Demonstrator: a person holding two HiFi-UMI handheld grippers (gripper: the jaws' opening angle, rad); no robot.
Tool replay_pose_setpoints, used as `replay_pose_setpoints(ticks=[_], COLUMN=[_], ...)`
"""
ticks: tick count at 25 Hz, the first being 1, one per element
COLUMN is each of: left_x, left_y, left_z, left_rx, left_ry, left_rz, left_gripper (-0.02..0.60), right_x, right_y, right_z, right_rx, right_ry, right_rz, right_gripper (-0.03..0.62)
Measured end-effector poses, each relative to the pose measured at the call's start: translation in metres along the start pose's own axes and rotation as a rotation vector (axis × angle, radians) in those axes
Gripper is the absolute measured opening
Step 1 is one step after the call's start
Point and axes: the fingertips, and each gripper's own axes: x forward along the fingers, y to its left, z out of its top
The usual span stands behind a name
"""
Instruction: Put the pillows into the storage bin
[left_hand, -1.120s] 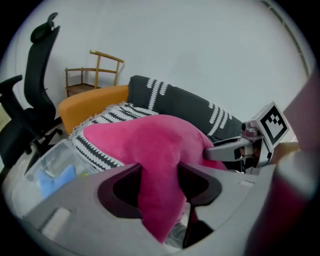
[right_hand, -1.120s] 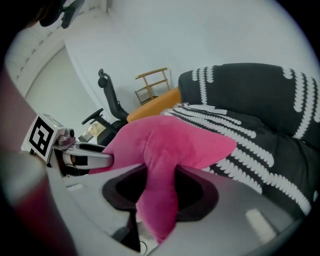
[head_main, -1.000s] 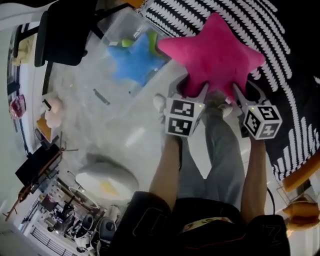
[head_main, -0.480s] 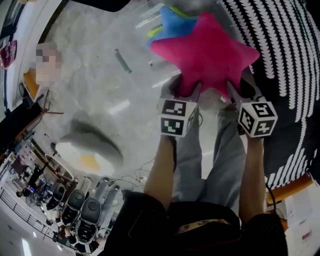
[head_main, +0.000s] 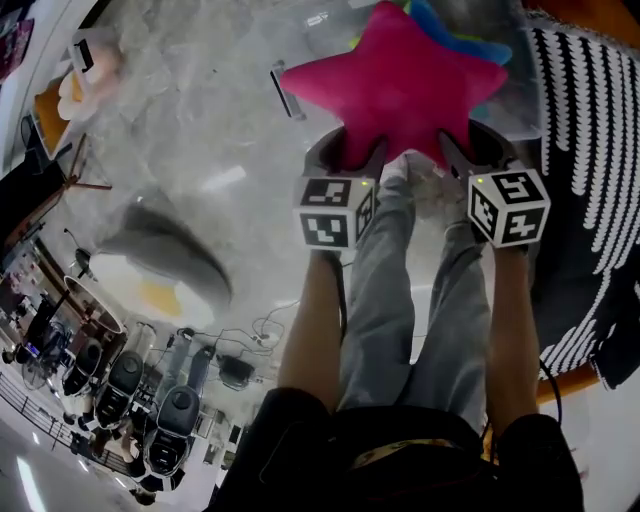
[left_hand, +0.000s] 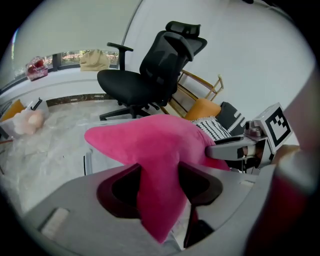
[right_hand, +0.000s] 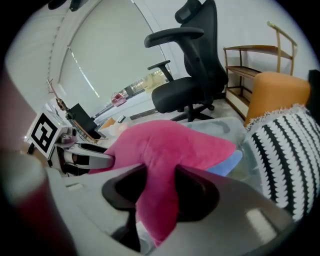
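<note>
A pink star pillow (head_main: 395, 75) hangs above a clear storage bin (head_main: 523, 95) that holds a blue star pillow (head_main: 455, 35). My left gripper (head_main: 345, 160) grips one lower arm of the pink star. Its jaws are opening, though the plush (left_hand: 150, 145) still fills the gap and the pads press on it. My right gripper (head_main: 465, 150) is shut on the other lower arm (right_hand: 160, 165). In the right gripper view the blue pillow (right_hand: 227, 162) and the bin's wall (right_hand: 220, 125) lie just beyond the pink one.
A black-and-white striped cushion (head_main: 590, 150) lies right of the bin, with an orange cushion (right_hand: 275, 90) and a wooden rack (right_hand: 250, 65) behind. A black office chair (left_hand: 150, 75) stands beyond the bin. A white and yellow object (head_main: 150, 280) sits on the floor at left.
Both grippers have carried the pink star pillow forward, from beside the bin to over the blue pillow. The head camera's view has swung along with them.
</note>
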Motion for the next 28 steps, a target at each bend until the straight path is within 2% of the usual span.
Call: replay_pose_setpoints(ticks=[3, 5, 6, 8, 9, 11, 12, 13, 15, 17, 18, 19, 21, 25, 28], left_x=[0.006, 0.011, 0.015, 0.024, 0.026, 0.023, 0.02, 0.016, 0.011, 0.007, 0.005, 0.003, 0.001, -0.002, -0.004], left_y=[0.02, 0.035, 0.044, 0.055, 0.054, 0.044, 0.039, 0.034, 0.024, 0.01, 0.002, -0.008, -0.031, -0.093, -0.149], left_z=[0.003, 0.006, 0.005, -0.002, -0.006, -0.008, -0.008, -0.007, -0.004, -0.001, 0.001, 0.004, 0.009, 0.019, 0.026], left_rx=[-0.038, -0.051, -0.032, 0.05, 0.073, 0.067, 0.062, 0.06, 0.045, 0.027, 0.027, 0.036, 0.072, 0.165, 0.236], left_ry=[-0.035, -0.056, -0.048, 0.014, 0.04, 0.045, 0.036, 0.025, 0.001, -0.016, -0.021, -0.026, -0.037, -0.054, -0.053], left_rz=[0.005, 0.043, 0.08, 0.139, 0.134, 0.085, 0.068, 0.058, 0.045, 0.033, 0.024, 0.014, -0.004, -0.058, -0.092], left_gripper=[0.252, 0.259, 0.276, 0.306, 0.319, 0.312, 0.281, 0.217, 0.134, 0.03, 0.011, 0.011, 0.011, 0.011, 0.011], right_x=[0.017, 0.027, 0.032, 0.039, 0.039, 0.034, 0.03, 0.026, 0.013, -0.004, -0.013, -0.023, -0.044, -0.1, -0.152], right_y=[0.006, 0.005, 0.003, 0.0, 0.001, 0.006, 0.009, 0.01, 0.009, 0.005, 0.002, -0.001, -0.01, -0.036, -0.059], right_z=[0.015, 0.026, 0.03, 0.032, 0.029, 0.019, 0.011, 0.004, -0.008, -0.018, -0.022, -0.025, -0.028, -0.036, -0.046], right_rx=[-0.058, -0.074, -0.071, -0.062, -0.06, -0.046, -0.033, -0.017, 0.025, 0.083, 0.111, 0.138, 0.194, 0.297, 0.376], right_ry=[-0.013, -0.041, -0.057, -0.079, -0.081, -0.068, -0.059, -0.051, -0.053, -0.076, -0.093, -0.113, -0.168, -0.294, -0.381], right_rz=[-0.014, -0.018, -0.021, -0.04, -0.052, -0.057, -0.052, -0.047, -0.04, -0.042, -0.045, -0.048, -0.063, -0.134, -0.187], right_gripper=[0.187, 0.218, 0.243, 0.247, 0.247, 0.247, 0.247, 0.245, 0.238, 0.195, 0.178, 0.168, 0.101, 0.006, 0.003])
